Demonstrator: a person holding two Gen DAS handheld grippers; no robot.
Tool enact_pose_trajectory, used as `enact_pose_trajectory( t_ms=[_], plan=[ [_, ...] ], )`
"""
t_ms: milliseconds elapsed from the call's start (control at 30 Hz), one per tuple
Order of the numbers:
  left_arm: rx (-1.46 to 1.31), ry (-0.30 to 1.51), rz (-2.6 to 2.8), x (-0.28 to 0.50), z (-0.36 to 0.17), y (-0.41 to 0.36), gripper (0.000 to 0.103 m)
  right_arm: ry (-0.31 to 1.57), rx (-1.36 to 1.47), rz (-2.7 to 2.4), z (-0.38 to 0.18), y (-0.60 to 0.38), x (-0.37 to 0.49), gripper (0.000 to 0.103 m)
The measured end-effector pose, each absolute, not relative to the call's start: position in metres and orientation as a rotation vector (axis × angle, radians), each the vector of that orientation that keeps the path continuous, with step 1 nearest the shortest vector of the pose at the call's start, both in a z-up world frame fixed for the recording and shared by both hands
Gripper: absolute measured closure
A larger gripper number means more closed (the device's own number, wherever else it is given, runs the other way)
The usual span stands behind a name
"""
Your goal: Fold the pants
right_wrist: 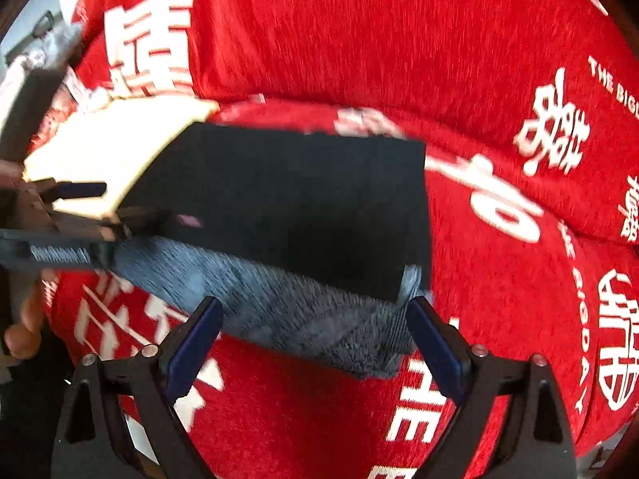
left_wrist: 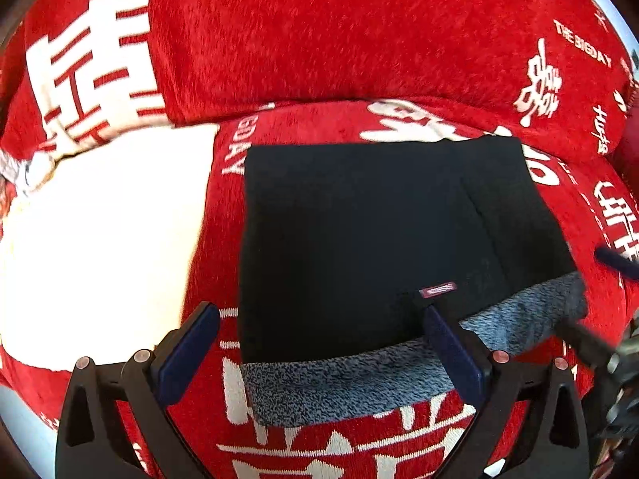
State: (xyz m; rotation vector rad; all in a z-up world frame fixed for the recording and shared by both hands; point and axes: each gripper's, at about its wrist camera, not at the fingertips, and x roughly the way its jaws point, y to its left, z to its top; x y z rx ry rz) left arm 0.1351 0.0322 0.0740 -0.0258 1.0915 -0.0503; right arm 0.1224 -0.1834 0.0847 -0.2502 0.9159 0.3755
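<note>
Black pants (left_wrist: 359, 239) lie folded on a red sofa seat, with the grey fleecy lining (left_wrist: 359, 383) showing along the near edge and a small red label (left_wrist: 438, 289) on top. My left gripper (left_wrist: 319, 339) is open, its fingers astride the near left part of the pants. In the right wrist view the pants (right_wrist: 299, 199) and lining (right_wrist: 287, 307) lie ahead. My right gripper (right_wrist: 315, 331) is open, astride the near right corner. The left gripper (right_wrist: 80, 219) shows at the left there.
The red sofa cover (left_wrist: 319, 40) with white lettering spans seat and backrest. A white folded cloth (left_wrist: 100, 239) lies left of the pants. The right gripper's finger (left_wrist: 617, 261) shows at the right edge. A hand (right_wrist: 24, 331) shows at the left.
</note>
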Motion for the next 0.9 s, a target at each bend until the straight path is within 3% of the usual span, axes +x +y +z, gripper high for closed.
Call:
enact_pose_trajectory(
  t_ms=[133, 433, 900],
  plan=[
    [-0.016, 1.114, -0.038, 0.138, 0.070, 0.029, 0.001, 0.860, -0.294, 0.283, 0.101, -0.172, 0.147, 0.008],
    [-0.100, 1.167, -0.047, 0.140, 0.054, 0.036, 0.001, 1.101, -0.184, 0.160, 0.045, -0.161, 0.218, 0.008],
    [-0.018, 1.131, -0.022, 0.092, 0.073, 0.024, 0.001, 1.042, -0.225, 0.160, 0.065, -0.196, 0.118, 0.004]
  ],
)
